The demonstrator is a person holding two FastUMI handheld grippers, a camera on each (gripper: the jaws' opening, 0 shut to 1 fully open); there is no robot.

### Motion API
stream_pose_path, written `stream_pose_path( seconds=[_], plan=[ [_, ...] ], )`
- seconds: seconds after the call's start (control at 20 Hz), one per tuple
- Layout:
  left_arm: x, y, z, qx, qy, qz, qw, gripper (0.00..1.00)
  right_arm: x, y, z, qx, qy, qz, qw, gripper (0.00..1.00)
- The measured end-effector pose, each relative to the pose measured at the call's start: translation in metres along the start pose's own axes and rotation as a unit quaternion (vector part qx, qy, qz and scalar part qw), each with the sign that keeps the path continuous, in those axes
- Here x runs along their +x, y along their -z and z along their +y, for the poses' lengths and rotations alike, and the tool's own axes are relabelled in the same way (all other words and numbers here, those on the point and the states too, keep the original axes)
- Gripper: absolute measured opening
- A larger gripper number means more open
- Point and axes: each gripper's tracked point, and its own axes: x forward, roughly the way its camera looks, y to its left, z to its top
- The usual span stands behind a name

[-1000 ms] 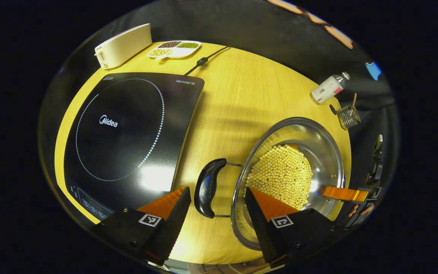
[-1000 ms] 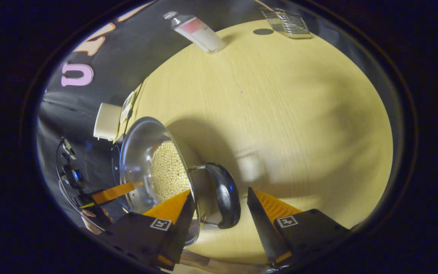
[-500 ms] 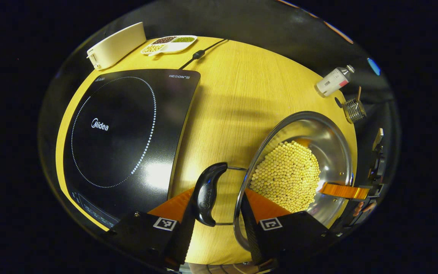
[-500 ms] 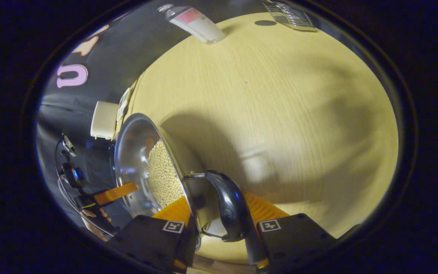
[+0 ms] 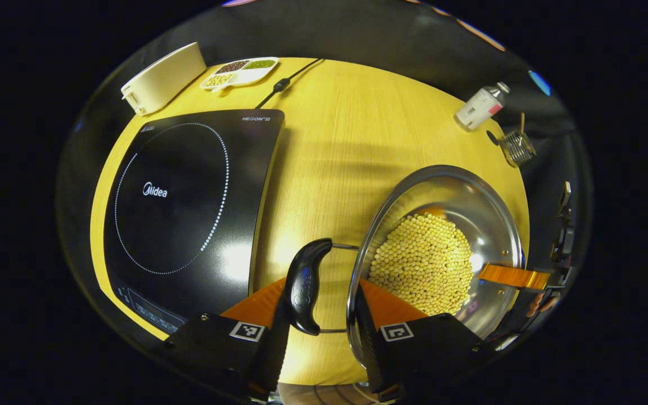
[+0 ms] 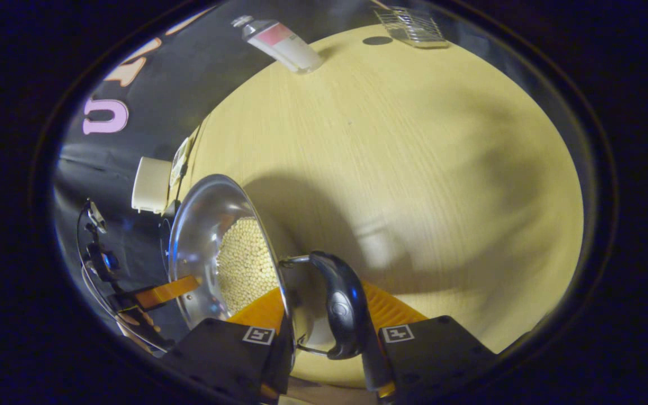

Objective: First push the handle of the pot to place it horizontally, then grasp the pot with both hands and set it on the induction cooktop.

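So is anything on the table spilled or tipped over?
Nothing is spilled: the yellow beans all sit inside the steel pot. One thing lies tipped: the white bottle is on its side near the table's far edge, beside a small wire rack. The cooktop looks bare and undamaged.

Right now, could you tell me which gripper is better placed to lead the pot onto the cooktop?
Left gripper: it brackets the handle beside the cooktop; the right gripper brackets the opposite handle, away from it.

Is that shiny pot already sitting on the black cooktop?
No. In the left gripper view the pot, filled with pale beans, sits beside the induction cooktop, with bare wooden table between them.
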Motion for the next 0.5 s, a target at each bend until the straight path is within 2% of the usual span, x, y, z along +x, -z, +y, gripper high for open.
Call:
stream_pose_path(
  seconds=[0.1,0.15,0.45,0.5],
  plan=[
    [-0.004,0.002,-0.001,0.002,0.011,-0.002,1.0,0.63,-0.008,0.006,0.0,0.004,0.003,-0.008,1.0,0.48],
    [-0.007,0.003,-0.001,0.002,0.017,-0.001,1.0,0.59,-0.013,0.008,0.001,0.006,0.006,-0.013,1.0,0.48],
    [-0.034,0.007,0.017,0.026,0.058,-0.015,0.998,0.59,-0.044,0.033,0.028,0.011,0.029,-0.053,0.998,0.48],
    [-0.04,0.006,0.023,0.035,0.066,-0.02,0.997,0.59,-0.049,0.039,0.036,0.014,0.034,-0.06,0.998,0.54]
  ],
)
